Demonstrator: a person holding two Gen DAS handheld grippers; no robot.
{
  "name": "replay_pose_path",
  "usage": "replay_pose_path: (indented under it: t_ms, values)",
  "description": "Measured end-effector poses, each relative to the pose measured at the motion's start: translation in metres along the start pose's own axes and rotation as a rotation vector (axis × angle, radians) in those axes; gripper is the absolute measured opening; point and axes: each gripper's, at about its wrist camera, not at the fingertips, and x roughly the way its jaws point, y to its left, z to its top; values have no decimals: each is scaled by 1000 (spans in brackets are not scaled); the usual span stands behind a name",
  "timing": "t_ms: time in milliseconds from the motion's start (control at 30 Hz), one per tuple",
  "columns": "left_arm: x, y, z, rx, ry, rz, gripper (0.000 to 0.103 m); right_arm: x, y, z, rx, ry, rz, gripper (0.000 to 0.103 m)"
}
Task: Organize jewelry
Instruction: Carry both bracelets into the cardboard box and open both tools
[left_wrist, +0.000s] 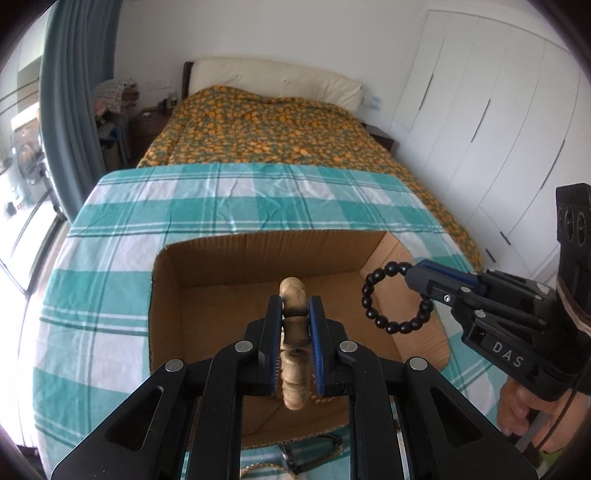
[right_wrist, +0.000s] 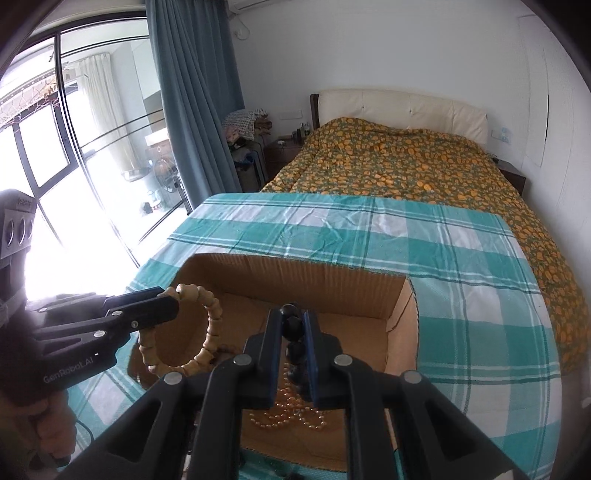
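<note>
My left gripper (left_wrist: 294, 301) is shut on a tan wooden bead bracelet (left_wrist: 293, 291) and holds it above the open cardboard box (left_wrist: 236, 254). In the right wrist view this bracelet (right_wrist: 208, 332) hangs as a ring from the left gripper (right_wrist: 173, 301). My right gripper (right_wrist: 291, 314) is shut on a black bead bracelet (right_wrist: 291, 325) over the same box (right_wrist: 295, 269). In the left wrist view the black bracelet (left_wrist: 373, 295) hangs from the right gripper (left_wrist: 415, 275) over the box's right side. A golden bead necklace (right_wrist: 291, 410) lies on the box floor.
The box stands on a table with a teal and white checked cloth (left_wrist: 229, 199). A bed with an orange-patterned cover (left_wrist: 266, 129) lies behind it. White wardrobe doors (left_wrist: 498, 110) are to the right, a blue curtain (right_wrist: 192, 103) and window to the left. A cord (left_wrist: 317, 458) lies in front of the box.
</note>
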Motion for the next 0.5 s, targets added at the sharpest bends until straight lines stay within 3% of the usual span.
replay_pose_path:
  t_ms: [267, 333, 367, 400, 500]
  values:
    - [37, 1, -10, 13, 62, 32, 15, 31, -13, -15, -10, 56, -54, 14]
    - [37, 0, -12, 21, 60, 58, 29, 30, -14, -18, -16, 48, -69, 21]
    - [33, 0, -14, 20, 51, 65, 49, 26, -12, -19, -14, 40, -72, 30]
    - [28, 0, -15, 18, 35, 72, 62, 23, -13, -20, -9, 30, -76, 35]
    - [5, -1, -23, 27, -3, 81, 68, 4, -12, -25, -3, -5, -87, 37]
